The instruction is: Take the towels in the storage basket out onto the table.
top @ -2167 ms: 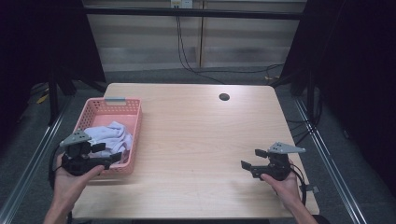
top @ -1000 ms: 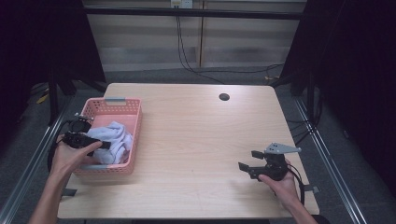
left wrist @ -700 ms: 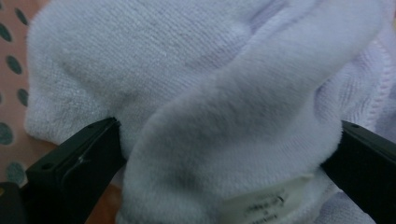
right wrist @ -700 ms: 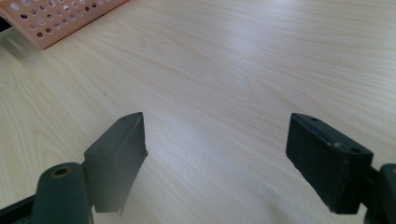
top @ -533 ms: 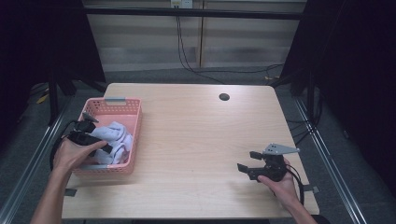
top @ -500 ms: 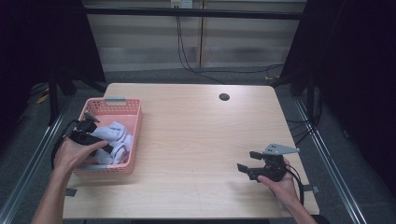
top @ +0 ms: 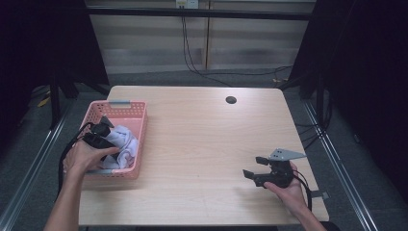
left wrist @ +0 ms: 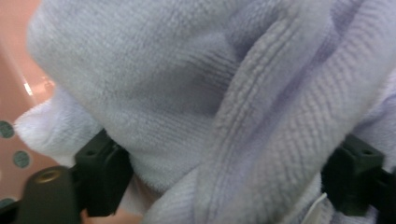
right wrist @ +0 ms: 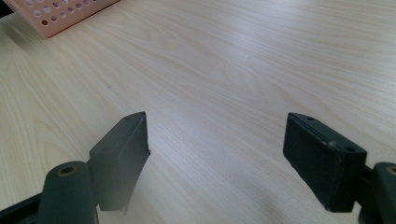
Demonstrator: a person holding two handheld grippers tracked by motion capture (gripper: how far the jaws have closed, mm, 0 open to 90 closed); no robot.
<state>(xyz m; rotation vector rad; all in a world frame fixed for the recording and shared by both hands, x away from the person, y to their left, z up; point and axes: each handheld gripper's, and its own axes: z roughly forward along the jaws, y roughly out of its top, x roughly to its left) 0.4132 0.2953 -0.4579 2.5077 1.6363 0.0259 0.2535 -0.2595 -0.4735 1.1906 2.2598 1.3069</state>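
So we've got a light wooden table [top: 202, 144] with a pink perforated basket [top: 137, 139] sitting at its left edge, and inside that basket lies a bundle of pale lavender knit cloth [top: 122, 144]. Our left gripper [top: 98, 134] is down in the basket, pointing into the cloth from the left side, with our left hand [top: 86, 156] wrapped around it and its black cable looping off the table edge. From the left gripper view we see the cloth [left wrist: 224, 107] right up against the camera, ribbed and fuzzy, bulging between the 2 black jaws, which sit far apart at the bottom corners; so the claw is wide with the fabric packed into the gap, not pinched yet as far as we can tell. A bit of pink basket wall [left wrist: 14, 116] peeks in at the left of that view. Over on the other side, our right gripper [top: 255, 168] rests low near the front right of the table, well apart from the basket, held by our right hand [top: 288, 185], grey plate on top. The right gripper view shows its 2 jaws spread wide over bare wood [right wrist: 224, 70], with a corner of the basket [right wrist: 51, 14] far off at top left. A small dark round hole [top: 231, 100] sits near the table's far edge.
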